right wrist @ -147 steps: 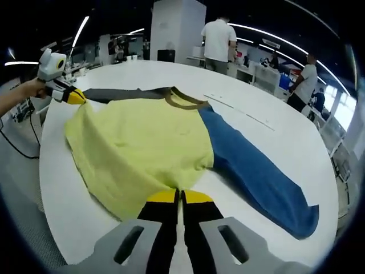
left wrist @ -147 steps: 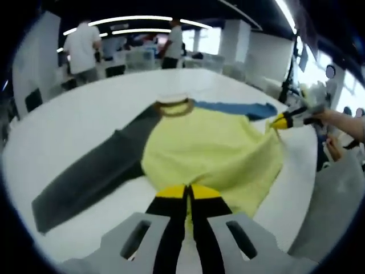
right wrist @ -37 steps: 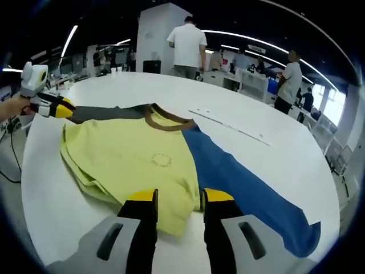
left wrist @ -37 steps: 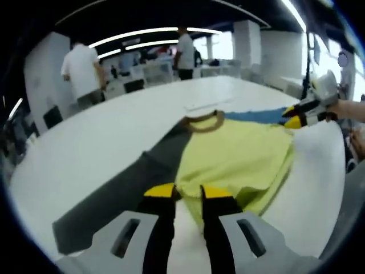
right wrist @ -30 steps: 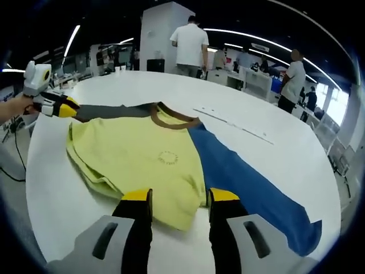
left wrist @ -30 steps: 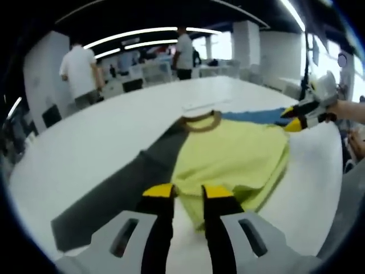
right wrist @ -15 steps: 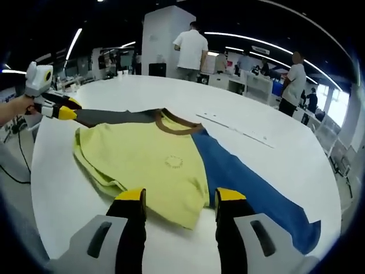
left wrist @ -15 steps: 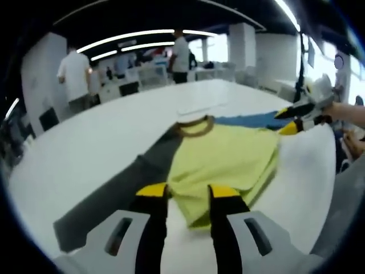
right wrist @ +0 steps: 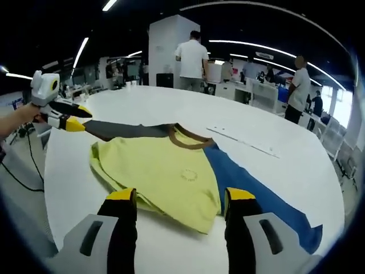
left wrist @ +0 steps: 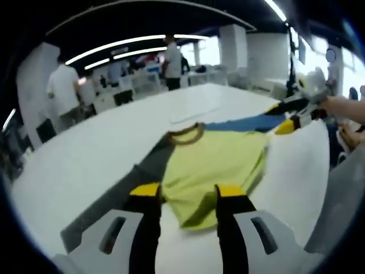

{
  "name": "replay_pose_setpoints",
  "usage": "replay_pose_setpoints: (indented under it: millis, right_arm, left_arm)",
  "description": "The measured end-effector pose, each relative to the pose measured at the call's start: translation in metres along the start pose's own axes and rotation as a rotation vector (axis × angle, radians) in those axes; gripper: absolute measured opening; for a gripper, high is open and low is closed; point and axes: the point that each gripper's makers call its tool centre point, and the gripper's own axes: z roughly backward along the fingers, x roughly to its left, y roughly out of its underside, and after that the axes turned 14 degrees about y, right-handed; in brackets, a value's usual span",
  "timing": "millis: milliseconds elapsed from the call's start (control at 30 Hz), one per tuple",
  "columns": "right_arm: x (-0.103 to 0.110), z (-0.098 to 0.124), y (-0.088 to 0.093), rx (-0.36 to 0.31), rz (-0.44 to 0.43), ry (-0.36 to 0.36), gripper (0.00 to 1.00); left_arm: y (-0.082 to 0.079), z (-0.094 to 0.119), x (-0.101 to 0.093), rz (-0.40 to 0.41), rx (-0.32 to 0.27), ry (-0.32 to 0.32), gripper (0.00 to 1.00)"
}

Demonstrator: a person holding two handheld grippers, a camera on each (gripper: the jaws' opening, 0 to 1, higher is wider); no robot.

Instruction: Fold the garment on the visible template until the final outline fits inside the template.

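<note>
A garment (right wrist: 165, 171) with a yellow body, a dark grey sleeve (right wrist: 122, 130) and a blue sleeve (right wrist: 256, 197) was seen spread on a white round table (right wrist: 142, 103). In the right gripper view it lay across the centre of the frame, its brown collar (right wrist: 188, 137) toward the upper middle. The lower hem appeared to be doubled up over the body, so that a thick folded edge ran along the lower middle of the frame. A thin pale strip, possibly a template mark (right wrist: 245, 142), was seen on the table at centre right beyond the collar; its outline could not be made out further.

The step in hand was judged to be the taking in of the sleeves. It would be done well if each sleeve were gripped near its cuff, lifted only a little, and laid flat across the yellow body with the fold line kept straight along the shoulder seam. Dragging should be avoided, since the doubled hem could be pulled open.

The right gripper (right wrist: 179, 200) was seen at the bottom of its view with the jaws spread wide, nothing held, just above the folded edge. The left gripper (left wrist: 188, 194) was likewise seen wide open and empty at the bottom centre of the left gripper view, over the garment's near edge.
</note>
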Motion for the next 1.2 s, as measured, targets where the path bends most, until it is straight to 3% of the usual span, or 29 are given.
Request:
replay_pose_setpoints:
  millis: [167, 400, 533, 900, 1200]
  right_arm:
    - [0.01, 0.008, -0.002, -0.001, 0.012, -0.032, 0.72]
    - [0.01, 0.015, -0.006, -0.006, 0.039, -0.03, 0.77]
    - [0.01, 0.021, -0.006, -0.01, 0.03, -0.027, 0.8]
    - [0.02, 0.042, -0.012, -0.038, 0.056, -0.041, 0.85]
    - [0.025, 0.057, -0.021, -0.073, 0.068, -0.038, 0.93]
  left_arm:
    - [-0.006, 0.0, -0.004, -0.016, -0.006, 0.019, 0.39]
    - [-0.003, 0.005, -0.01, -0.02, 0.011, 0.036, 0.43]
    - [-0.009, 0.012, -0.014, -0.04, -0.001, 0.037, 0.45]
    - [-0.013, 0.021, -0.038, -0.084, 0.01, 0.099, 0.65]
    - [-0.014, 0.029, -0.043, -0.11, 0.023, 0.093, 0.75]
